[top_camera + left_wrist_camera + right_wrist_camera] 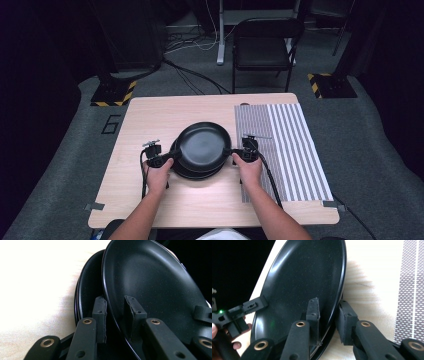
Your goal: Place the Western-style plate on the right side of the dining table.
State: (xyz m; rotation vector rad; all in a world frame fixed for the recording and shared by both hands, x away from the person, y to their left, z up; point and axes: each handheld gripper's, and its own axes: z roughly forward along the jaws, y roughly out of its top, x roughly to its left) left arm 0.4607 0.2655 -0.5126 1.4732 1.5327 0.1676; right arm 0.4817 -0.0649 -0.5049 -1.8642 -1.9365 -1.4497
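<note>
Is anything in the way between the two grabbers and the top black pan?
Nothing visible is. The left gripper and the right gripper each have their jaws around opposite edges of the top pan, one jaw inside the rim and one outside. More black pans sit stacked right under it.

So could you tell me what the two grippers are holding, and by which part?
Both hold the top black plate by its rim: the left gripper and the right gripper at opposite edges, jaws straddling it.
</note>
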